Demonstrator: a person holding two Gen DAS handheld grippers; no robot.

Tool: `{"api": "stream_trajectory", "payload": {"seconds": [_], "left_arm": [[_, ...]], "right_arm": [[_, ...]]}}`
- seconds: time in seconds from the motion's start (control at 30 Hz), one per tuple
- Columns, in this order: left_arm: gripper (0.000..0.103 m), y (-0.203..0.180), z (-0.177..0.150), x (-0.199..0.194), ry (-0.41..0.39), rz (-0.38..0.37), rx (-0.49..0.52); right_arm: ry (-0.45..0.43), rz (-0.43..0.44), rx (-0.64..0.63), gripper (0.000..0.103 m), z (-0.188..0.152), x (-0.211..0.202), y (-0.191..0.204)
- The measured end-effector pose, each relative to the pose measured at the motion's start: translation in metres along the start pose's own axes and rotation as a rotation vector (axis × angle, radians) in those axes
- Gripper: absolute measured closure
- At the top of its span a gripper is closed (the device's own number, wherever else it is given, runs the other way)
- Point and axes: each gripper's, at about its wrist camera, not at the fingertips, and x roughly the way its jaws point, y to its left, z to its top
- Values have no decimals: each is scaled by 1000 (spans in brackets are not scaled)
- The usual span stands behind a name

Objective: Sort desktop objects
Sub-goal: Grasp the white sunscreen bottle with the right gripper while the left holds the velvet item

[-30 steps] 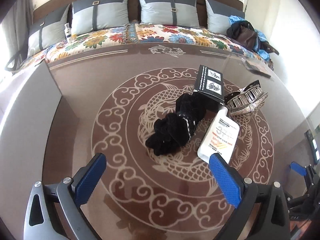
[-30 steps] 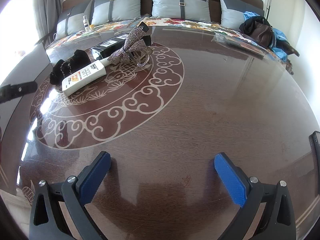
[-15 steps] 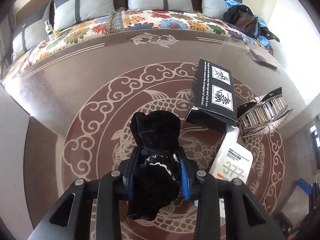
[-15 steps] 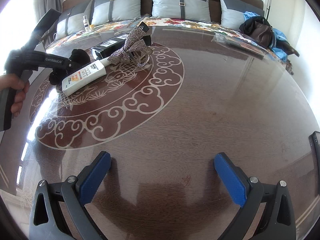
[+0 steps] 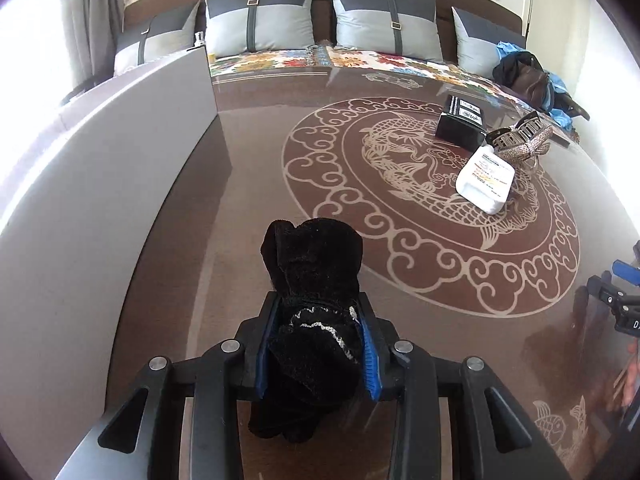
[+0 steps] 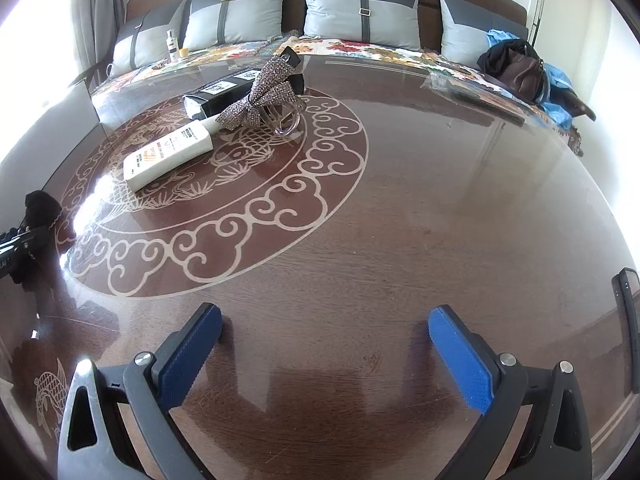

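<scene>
Scrunchie, soft and light, squashes between the left hand-held gripper pads mid-body; right hand-held gripper gapes wide, empty.

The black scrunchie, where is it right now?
Left wrist view, bottom centre: the black scrunchie is clamped in the left gripper, beside the grey box.

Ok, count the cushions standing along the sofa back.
4, in a row along the sofa back: far-left cushion, second cushion, third cushion, right cushion beside the bag. More could lie out of frame.
</scene>
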Motion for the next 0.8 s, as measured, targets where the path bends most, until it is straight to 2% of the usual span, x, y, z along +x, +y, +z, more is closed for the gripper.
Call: {"api": "stream_trajectory", "payload": {"seconds": [0.1,0.17,0.3,0.43,0.6,0.73,0.77,0.8], "left_arm": [[67,2,-5,-1,-19,-3,7],[67,2,-3,-2,-20,-7,3],[67,0,-3,-2,-20,-3,6],[67,0,-3,-2,-20,-3,7],[67,-1,-3,-2,-20,-1,8],[67,-1,-3,-2,-20,0,8],[67,0,-3,-2,-19,-1,8],[67,-1,-3,-2,-20,0,8]], "right_arm": [[10,-1,10,0,2,1,0],[56,18,28,0,8,4,8],[101,157,63,0,36,14,52],[149,194,128,0,80,42,98],[214,80,152,0,130,80,134],[231,13,48,1,140,92,151],[200,13,43,12,138,87,150],[185,19,34,13,135,85,148]]}}
